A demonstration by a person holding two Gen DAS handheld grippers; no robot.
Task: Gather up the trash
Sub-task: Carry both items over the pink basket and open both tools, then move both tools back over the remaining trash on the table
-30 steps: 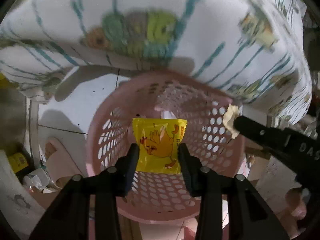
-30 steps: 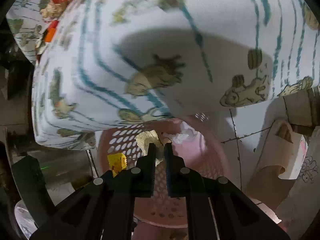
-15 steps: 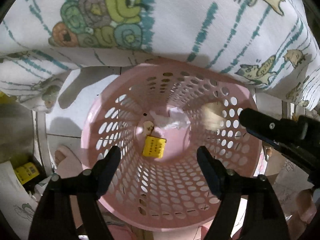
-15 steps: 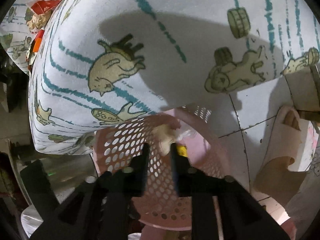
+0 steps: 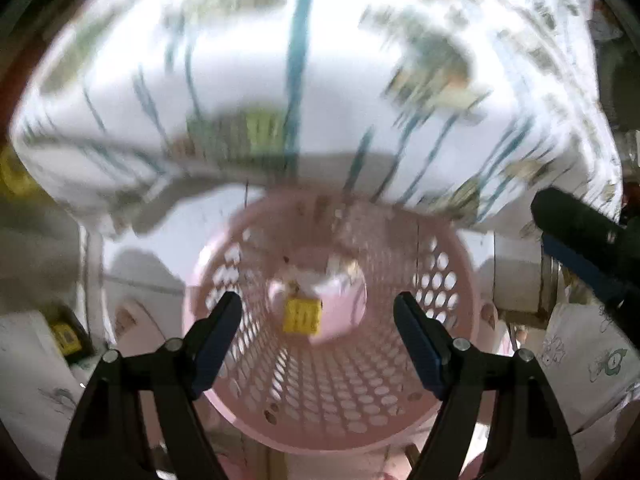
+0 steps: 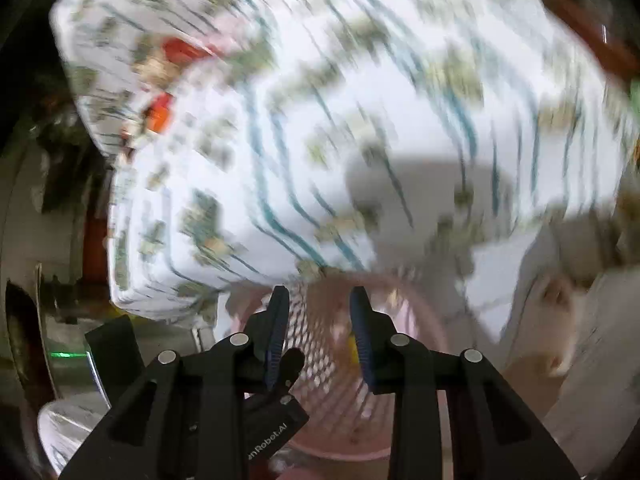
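Note:
A pink perforated basket [image 5: 436, 280] stands on the floor below the bed edge. A yellow snack packet [image 5: 302, 316] and crumpled white paper [image 5: 334, 276] lie at its bottom. My left gripper [image 5: 318, 332] is open and empty above the basket mouth. The right gripper shows as a black finger at the right edge of the left wrist view [image 5: 576, 224]. In the blurred right wrist view my right gripper [image 6: 318, 328] is open and empty over the basket [image 6: 408, 312]; a bit of the yellow packet [image 6: 354, 350] shows between its fingers.
A bed with a white cartoon-print sheet [image 5: 304, 80] overhangs the basket. Red and orange wrappers [image 6: 168, 80] lie on the bed at the far left. A foot in a slipper [image 6: 560, 296] stands right of the basket on the white tiled floor [image 5: 136, 264].
My left gripper let the yellow packet fall into the basket and stays open. My right gripper opened and dropped its crumpled scrap into the basket. Both grippers are now moving; views blur.

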